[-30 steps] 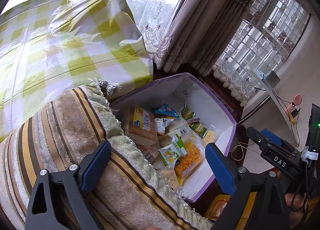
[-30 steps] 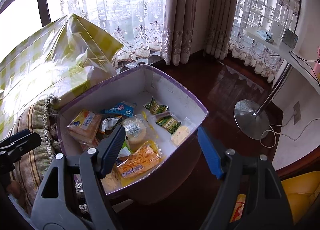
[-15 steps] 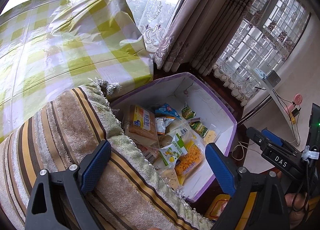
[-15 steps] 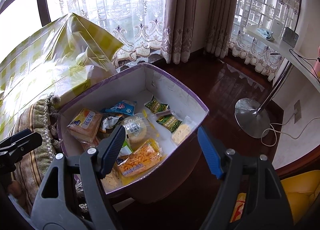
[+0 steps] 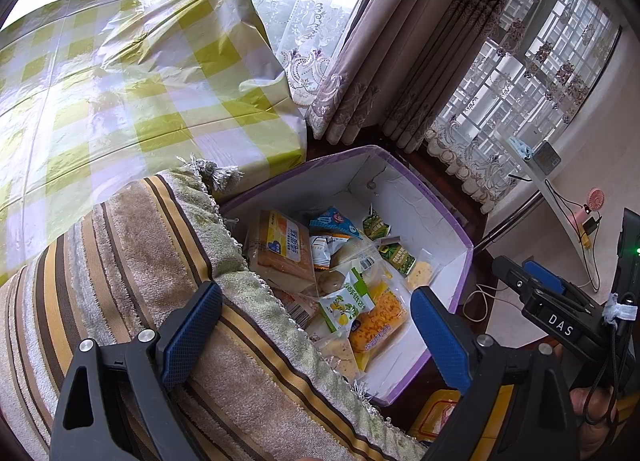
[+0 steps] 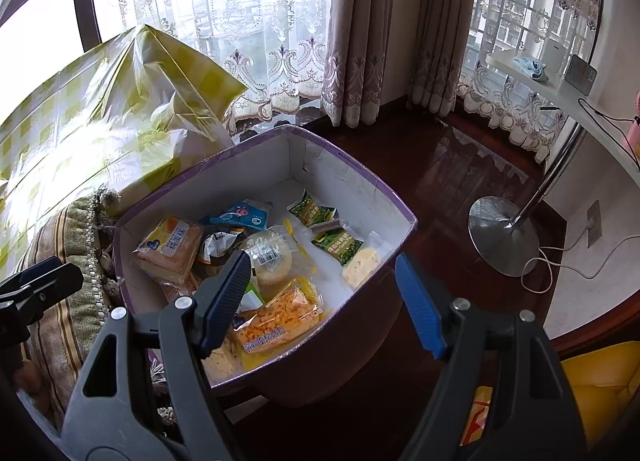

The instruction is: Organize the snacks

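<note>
Nothing has moved: purple-rimmed white cardboard box (image 6: 352, 165) holds packaged snacks (image 6: 276, 317); left gripper (image 5: 316, 331) and right gripper (image 6: 322, 297) hover wide open, empty.

one purple box (image 6: 344, 159), two green snack packets (image 6: 310, 211), one blue packet (image 6: 244, 215)

Home living room, pretty clearly

Lace curtains (image 6: 280, 61) and heavier drapes (image 6: 356, 33) are hung along the windows; a dark wood floor (image 6: 440, 165) is seen below them, and a fringed striped sofa throw (image 5: 120, 261) and checked plastic cover (image 5: 120, 73) nearby.
</note>
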